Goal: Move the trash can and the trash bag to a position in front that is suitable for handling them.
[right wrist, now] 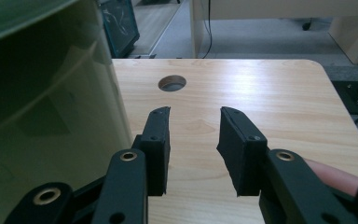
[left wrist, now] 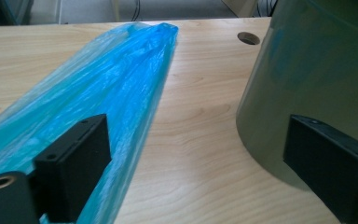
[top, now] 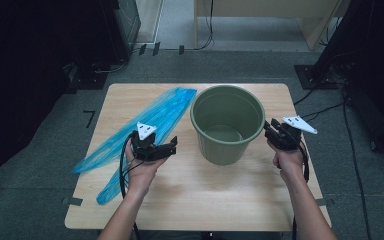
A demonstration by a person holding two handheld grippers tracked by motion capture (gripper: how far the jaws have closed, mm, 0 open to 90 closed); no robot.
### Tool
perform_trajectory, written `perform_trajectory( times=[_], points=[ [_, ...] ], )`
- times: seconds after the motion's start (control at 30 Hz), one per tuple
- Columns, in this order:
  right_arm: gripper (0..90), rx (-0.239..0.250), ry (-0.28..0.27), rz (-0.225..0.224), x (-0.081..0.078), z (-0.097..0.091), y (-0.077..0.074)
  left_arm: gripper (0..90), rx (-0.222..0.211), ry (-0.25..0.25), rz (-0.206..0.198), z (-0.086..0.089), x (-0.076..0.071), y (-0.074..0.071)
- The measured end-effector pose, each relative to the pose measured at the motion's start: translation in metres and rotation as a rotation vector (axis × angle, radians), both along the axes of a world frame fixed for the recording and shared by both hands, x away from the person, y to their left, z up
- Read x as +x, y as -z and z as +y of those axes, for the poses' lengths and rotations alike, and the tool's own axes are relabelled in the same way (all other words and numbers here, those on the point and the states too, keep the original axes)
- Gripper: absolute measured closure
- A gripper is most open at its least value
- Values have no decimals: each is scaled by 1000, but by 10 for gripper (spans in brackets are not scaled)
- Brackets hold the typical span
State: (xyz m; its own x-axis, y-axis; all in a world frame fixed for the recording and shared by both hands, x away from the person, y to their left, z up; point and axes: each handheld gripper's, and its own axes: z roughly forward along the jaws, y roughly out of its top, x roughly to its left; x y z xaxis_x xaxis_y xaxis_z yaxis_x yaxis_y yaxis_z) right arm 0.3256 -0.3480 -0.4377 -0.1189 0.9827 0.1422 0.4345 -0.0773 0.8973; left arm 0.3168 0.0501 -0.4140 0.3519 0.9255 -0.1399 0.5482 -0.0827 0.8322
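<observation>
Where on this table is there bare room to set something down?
The near strip of the table, between the forearms, is bare, as is the corner right of the green bucket. The blue plastic bag crowds the left side, close beside the bucket.

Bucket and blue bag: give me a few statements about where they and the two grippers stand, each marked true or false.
1. The green bucket stands upright on the table. True.
2. The blue plastic bag is already inside the bucket. False: it lies flat on the table, to the left of the bucket in the high view.
3. The right gripper is shut on the bucket's rim. False: its fingers stand apart beside the bucket, with bare table between them.
4. The left gripper is between the bag and the bucket. True.
5. The bucket holds water. False: it looks empty.
</observation>
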Motion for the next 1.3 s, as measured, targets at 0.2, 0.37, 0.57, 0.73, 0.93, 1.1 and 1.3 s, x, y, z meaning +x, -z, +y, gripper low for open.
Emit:
perform_trajectory(
  times=[0.2,0.37,0.57,0.73,0.93,1.1,1.3],
  points=[
    [651,-13,-30,-19,12,14,3,323,-33,24,11,-21,23,3],
    [763,60,-23,-31,18,19,6,603,-88,91,36,-38,43,10],
    [831,87,-50,-32,19,24,6,772,-99,153,43,-58,57,15],
    [900,67,-58,-36,16,30,5,892,-64,169,16,-61,53,14],
    [900,48,-71,-32,6,38,3,900,7,175,-5,-57,40,11],
    [900,32,-85,-28,-8,49,2,900,53,158,-25,-49,23,10],
    [900,14,-106,-22,-29,67,0,900,82,129,-62,-37,-1,12]
  ],
)
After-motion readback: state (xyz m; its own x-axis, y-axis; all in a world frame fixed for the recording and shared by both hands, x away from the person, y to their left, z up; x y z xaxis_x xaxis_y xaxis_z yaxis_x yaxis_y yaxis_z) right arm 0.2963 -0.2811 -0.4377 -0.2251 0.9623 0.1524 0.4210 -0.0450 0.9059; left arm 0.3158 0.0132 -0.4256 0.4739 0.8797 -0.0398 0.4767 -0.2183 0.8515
